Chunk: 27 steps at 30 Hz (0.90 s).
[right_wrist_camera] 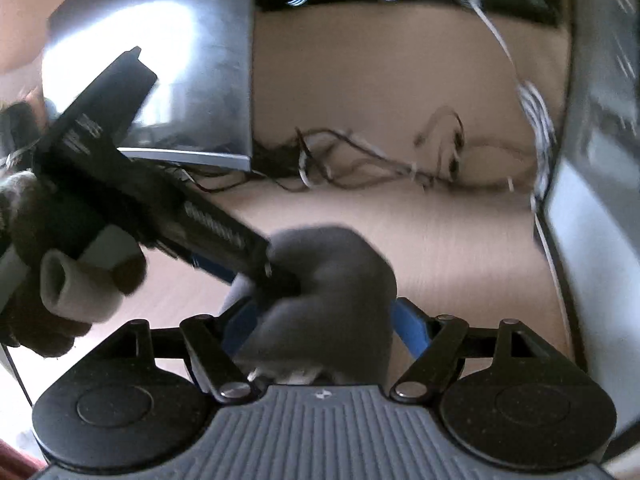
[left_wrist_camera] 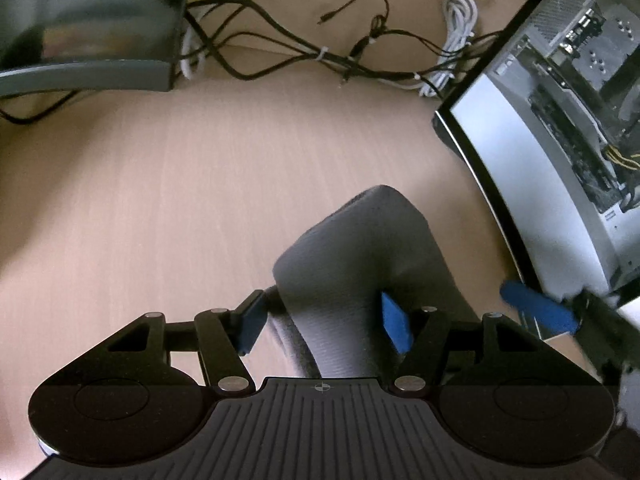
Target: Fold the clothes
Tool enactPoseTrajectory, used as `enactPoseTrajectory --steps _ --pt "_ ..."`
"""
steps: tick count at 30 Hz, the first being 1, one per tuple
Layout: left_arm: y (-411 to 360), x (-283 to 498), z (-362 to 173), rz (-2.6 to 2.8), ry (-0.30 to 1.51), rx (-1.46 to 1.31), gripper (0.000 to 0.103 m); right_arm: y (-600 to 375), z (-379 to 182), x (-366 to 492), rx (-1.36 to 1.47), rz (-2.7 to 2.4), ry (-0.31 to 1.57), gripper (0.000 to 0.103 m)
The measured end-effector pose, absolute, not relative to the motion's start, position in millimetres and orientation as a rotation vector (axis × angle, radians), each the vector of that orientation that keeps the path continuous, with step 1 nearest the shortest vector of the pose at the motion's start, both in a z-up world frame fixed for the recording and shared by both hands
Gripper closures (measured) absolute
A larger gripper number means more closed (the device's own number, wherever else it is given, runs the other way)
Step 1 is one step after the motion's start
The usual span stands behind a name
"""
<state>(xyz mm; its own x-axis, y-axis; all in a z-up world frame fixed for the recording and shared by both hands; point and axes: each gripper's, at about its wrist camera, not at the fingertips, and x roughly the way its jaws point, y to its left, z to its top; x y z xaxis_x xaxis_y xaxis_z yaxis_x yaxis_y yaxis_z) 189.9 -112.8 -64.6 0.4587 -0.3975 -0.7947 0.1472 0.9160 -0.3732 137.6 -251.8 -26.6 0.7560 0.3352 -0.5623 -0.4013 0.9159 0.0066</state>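
Observation:
A grey knit garment is bunched between the blue pads of my left gripper, which is shut on it and holds it above the wooden table. In the right wrist view the same grey garment sits between the blue pads of my right gripper, which is shut on it. The left gripper reaches in from the left, held by a gloved hand, and pinches the cloth close by. A blue finger of the right gripper shows at the right edge of the left wrist view.
A dark monitor stands at the back left. An open computer case stands at the right. Tangled black cables and a coiled white cable lie along the back of the table.

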Motion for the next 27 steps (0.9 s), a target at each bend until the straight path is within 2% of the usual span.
enactPoseTrajectory --steps 3,5,7,9,11,14,18,20,27 --pt "-112.1 191.3 -63.3 -0.332 1.043 -0.27 0.03 -248.2 -39.1 156.7 -0.101 0.427 0.646 0.027" --pt "-109.7 191.8 -62.5 -0.322 1.047 -0.283 0.023 -242.0 -46.7 153.8 -0.084 0.417 0.678 0.027" --pt "-107.2 192.0 -62.0 -0.311 1.051 -0.3 0.023 -231.7 -51.3 143.1 -0.123 0.394 0.665 0.027" --pt "-104.8 190.8 -58.3 -0.298 1.048 -0.313 0.028 -225.2 -55.1 136.9 -0.14 0.371 0.657 0.027" --pt "-106.4 186.8 -43.9 -0.29 1.012 -0.306 0.044 -225.3 -56.5 138.2 -0.124 0.363 0.666 0.024" --pt "-113.0 182.1 -19.8 -0.333 0.947 -0.304 0.051 -230.2 -57.1 141.1 -0.098 0.363 0.681 0.024" --pt "-131.5 189.0 -14.6 -0.365 0.935 -0.261 0.051 -232.3 -60.0 140.4 -0.096 0.364 0.674 0.023" --pt "-138.6 200.3 -32.2 -0.321 0.986 -0.216 0.061 -231.5 -60.1 138.7 -0.104 0.366 0.668 0.023" --pt "-140.7 210.3 -45.8 -0.328 0.993 -0.17 0.06 -233.4 -45.5 136.8 -0.176 0.401 0.601 0.023"
